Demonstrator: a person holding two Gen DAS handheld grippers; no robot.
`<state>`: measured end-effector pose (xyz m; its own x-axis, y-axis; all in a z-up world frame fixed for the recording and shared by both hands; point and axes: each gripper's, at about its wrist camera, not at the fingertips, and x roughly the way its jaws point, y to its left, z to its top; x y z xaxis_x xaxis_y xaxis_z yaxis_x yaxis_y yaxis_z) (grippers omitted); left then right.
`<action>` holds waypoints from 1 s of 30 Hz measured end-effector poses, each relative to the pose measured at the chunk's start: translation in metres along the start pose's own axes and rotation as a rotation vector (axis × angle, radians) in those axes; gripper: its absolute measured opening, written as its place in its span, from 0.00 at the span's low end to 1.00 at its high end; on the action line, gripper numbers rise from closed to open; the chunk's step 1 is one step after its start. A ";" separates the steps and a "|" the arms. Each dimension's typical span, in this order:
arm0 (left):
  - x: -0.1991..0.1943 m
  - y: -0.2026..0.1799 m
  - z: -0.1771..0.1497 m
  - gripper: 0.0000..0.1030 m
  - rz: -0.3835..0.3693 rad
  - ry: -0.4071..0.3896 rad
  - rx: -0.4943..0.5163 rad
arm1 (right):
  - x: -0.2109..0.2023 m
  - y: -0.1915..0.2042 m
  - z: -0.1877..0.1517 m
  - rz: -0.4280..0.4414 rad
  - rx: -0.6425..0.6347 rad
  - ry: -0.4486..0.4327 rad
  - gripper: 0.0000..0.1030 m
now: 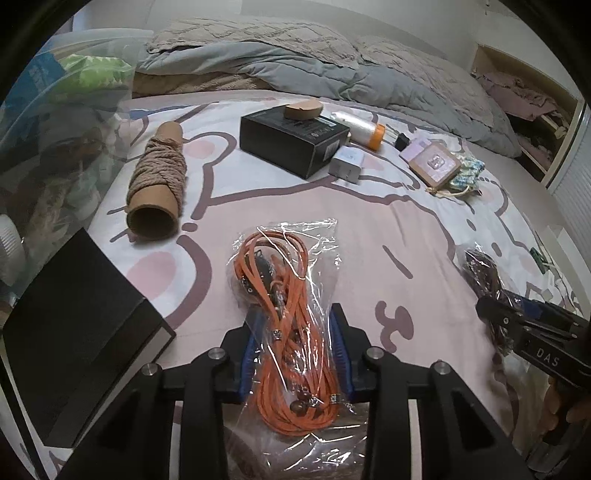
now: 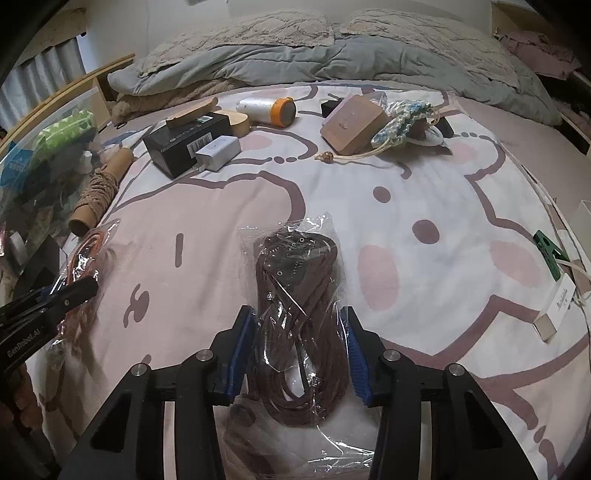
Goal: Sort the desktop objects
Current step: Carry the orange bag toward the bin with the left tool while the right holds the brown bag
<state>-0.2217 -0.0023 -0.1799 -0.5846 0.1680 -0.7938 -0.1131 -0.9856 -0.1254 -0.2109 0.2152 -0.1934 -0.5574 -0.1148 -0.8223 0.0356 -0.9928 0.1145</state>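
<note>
Lettering "DAS" marks the right hand-held gripper [image 1: 491, 308], clamped on brown cord bag [image 2: 299, 314]; left hand-held gripper [image 1: 295, 332] clamps orange cord bag [image 1: 288, 314].

Each hand-held gripper [image 1: 297, 350] [image 2: 301, 352] has black angular arms, ribbed blue pads [image 2: 358, 363], silver round screws [image 1: 216, 353] and white lettering.

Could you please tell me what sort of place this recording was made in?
Most likely a bedroom: the objects lie on a cartoon-print bedsheet, with a rumpled grey duvet and pillows behind them.

Cord bag [image 1: 291, 332] right of twine spool [image 1: 157, 184]
</note>
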 end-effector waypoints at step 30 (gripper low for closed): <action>-0.061 0.004 -0.005 0.34 -0.027 -0.089 0.020 | -0.043 0.020 -0.001 0.069 -0.017 -0.098 0.46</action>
<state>-0.1827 -0.0165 -0.1354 -0.6503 0.1965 -0.7338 -0.1455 -0.9803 -0.1335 -0.1857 0.2004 -0.1566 -0.6313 -0.1796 -0.7545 0.0904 -0.9832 0.1583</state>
